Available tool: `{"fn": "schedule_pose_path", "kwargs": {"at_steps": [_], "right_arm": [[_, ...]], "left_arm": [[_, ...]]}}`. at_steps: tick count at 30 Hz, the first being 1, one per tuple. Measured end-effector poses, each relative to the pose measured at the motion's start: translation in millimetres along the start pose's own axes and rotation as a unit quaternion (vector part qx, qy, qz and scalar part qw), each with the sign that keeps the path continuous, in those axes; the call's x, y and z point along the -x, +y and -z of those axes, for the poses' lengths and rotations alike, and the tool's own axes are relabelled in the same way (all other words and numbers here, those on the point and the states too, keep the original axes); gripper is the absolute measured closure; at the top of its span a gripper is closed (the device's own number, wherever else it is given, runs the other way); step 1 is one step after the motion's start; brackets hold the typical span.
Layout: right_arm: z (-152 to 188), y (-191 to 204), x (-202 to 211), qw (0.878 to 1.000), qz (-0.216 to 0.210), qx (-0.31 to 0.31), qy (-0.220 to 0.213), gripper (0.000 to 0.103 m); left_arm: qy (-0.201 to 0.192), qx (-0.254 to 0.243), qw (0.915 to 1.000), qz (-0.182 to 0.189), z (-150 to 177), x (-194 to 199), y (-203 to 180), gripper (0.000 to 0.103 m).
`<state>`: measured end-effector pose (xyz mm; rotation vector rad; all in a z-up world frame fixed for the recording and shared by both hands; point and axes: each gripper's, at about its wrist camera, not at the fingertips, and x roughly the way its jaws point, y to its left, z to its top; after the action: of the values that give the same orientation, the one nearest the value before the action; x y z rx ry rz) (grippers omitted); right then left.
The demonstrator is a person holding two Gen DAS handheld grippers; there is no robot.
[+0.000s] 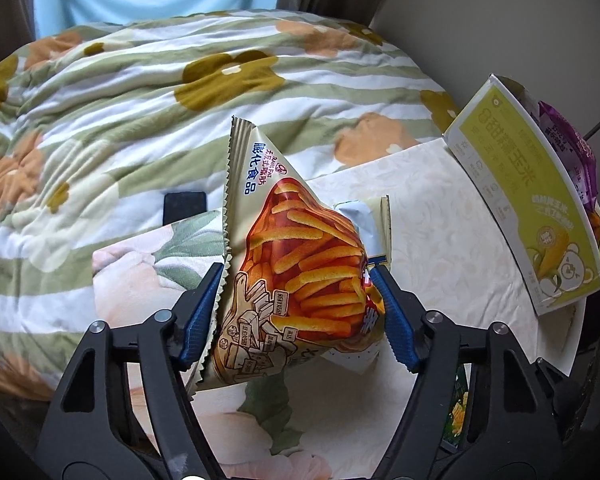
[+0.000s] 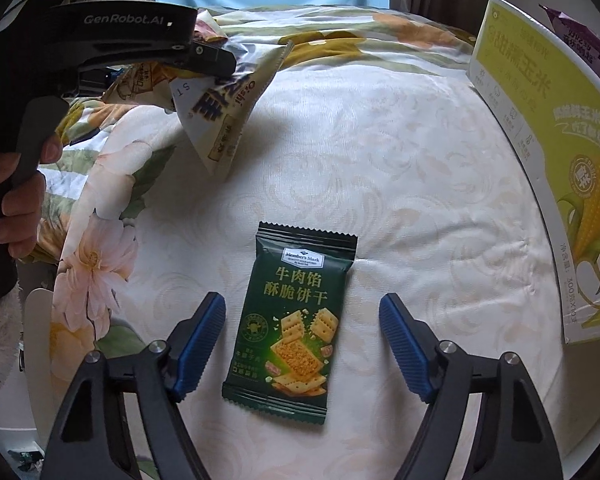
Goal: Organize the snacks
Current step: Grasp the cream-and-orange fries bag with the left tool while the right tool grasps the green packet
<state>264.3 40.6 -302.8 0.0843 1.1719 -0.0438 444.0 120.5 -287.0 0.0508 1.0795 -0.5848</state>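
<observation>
Cream patterned bed cover (image 2: 380,184), floral quilt (image 1: 140,112) beyond. Left gripper (image 1: 300,312) pinching a puffed snack bag (image 1: 300,264) — lifted off the bed. Right gripper (image 2: 302,344) spread, straddling a flat green cracker packet (image 2: 292,320) — pads not touching. Yellow-green corn box (image 2: 540,160) standing at right.
</observation>
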Motion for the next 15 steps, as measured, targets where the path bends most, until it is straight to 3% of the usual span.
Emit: {"fn": "schedule_pose_path", "kwargs": {"at_steps": [9,15], "right_arm": [[12,10,6,1.0,0.017,0.015,-0.008,0.04],[18,21,10,0.999,0.013,0.026,-0.016,0.058]], "left_arm": [[0.001,0.012,0.9999,-0.01,23,18,-1,0.038],[0.008,0.023,0.9995,-0.018,53,36,-3,0.038]]}}
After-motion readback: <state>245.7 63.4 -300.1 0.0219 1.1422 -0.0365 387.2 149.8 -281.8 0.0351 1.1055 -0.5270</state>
